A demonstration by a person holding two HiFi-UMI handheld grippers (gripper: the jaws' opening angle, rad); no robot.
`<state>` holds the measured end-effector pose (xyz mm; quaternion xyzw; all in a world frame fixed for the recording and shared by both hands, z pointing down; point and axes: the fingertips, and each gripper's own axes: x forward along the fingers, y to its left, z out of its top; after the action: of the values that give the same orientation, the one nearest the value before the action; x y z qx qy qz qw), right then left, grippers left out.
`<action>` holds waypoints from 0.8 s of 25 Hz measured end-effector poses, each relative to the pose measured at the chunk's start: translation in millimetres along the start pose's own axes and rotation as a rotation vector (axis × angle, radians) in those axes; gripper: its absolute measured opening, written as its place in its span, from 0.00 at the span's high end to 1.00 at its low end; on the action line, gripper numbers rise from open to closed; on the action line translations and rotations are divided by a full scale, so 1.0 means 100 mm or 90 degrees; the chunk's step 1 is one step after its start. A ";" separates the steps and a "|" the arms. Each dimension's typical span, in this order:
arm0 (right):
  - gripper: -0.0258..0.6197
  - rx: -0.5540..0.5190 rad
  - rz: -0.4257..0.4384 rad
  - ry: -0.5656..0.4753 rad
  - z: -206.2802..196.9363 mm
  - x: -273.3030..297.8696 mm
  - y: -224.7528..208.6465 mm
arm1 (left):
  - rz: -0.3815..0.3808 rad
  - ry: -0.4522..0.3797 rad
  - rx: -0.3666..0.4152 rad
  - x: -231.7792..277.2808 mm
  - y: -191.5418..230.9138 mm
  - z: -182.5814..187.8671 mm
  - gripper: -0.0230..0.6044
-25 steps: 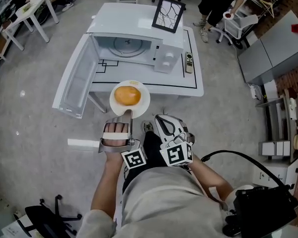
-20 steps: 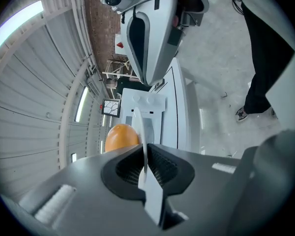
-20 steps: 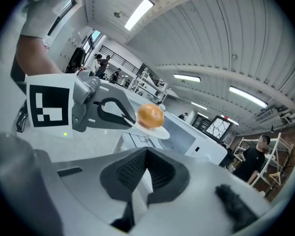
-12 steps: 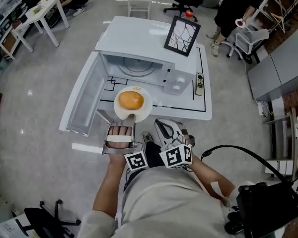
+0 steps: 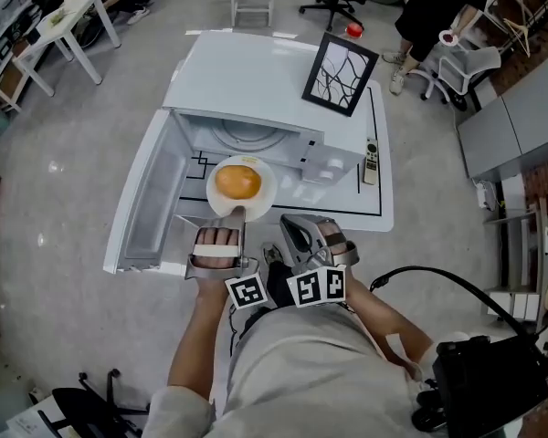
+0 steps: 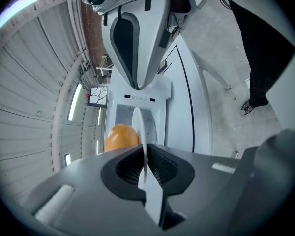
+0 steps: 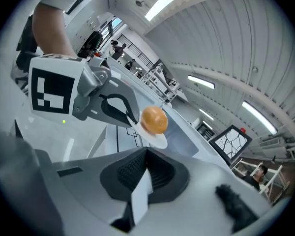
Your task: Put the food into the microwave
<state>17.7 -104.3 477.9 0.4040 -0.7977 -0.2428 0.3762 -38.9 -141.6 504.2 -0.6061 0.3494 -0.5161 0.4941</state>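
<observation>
**Plate at microwave mouth, left gripper holding it**

- Left gripper (image 5: 235, 215): jaws clamped on the near rim of the round white plate (image 5: 267, 199). Plate sits level, with the round orange-brown bun (image 5: 238, 182) at its centre.
- Right gripper (image 7: 141, 181): jaws fully together, nothing in them. It is just right of the left one, below the plate.
- Boxy white microwave (image 5: 247, 80) stands on the white table with black line markings (image 5: 352, 203). Its door (image 5: 146, 199) is swung wide to the left, out past the table edge. The round turntable (image 5: 251, 138) shows inside.
- In the head view the plate's far rim overlaps the cavity opening. It's probably at the threshold, but I can't tell whether it's past it.
- Right of the cavity is the control panel side, then a slim remote (image 5: 372, 161). A black-framed picture of branching lines (image 5: 342, 73) stands behind.
- Writing: there's small print on the microwave's front strip in the left gripper view, too small to read.
</observation>
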 end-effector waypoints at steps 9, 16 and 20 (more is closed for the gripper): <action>0.75 -0.276 -0.056 0.107 -0.21 0.44 0.04 | -0.011 -0.022 0.017 0.23 -0.03 0.11 0.91; 0.75 -0.409 -0.093 0.092 -0.09 0.68 0.08 | -0.020 -0.034 0.023 0.27 -0.07 0.16 0.91; 0.90 -0.399 -0.096 0.086 -0.05 0.78 0.07 | -0.017 -0.030 0.017 0.33 -0.05 0.12 0.91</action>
<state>-11.6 -165.2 517.2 0.3419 -0.6248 -0.4765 0.5154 -20.2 -168.1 518.2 -0.6161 0.3231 -0.5128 0.5031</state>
